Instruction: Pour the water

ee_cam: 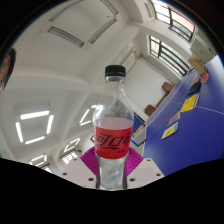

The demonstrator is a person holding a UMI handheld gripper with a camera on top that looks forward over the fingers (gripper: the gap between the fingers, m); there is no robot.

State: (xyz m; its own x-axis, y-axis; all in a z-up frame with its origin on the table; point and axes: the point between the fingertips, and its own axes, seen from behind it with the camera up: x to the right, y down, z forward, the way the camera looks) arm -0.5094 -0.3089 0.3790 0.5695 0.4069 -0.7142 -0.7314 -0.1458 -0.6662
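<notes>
A clear plastic bottle (113, 125) with a black cap and a red label stands between my fingers, held up and slightly tilted against the ceiling. My gripper (112, 165) is shut on the bottle's lower body, with the magenta pads (90, 160) pressing on both sides. The bottle's lower part looks filled with clear water. The view is tilted, so the room appears rotated behind the bottle.
A blue table (190, 125) with yellow and white sheets on it lies to the right of the bottle. The white ceiling with rectangular light panels (35, 125) fills the background. Windows (175, 20) run along the far wall.
</notes>
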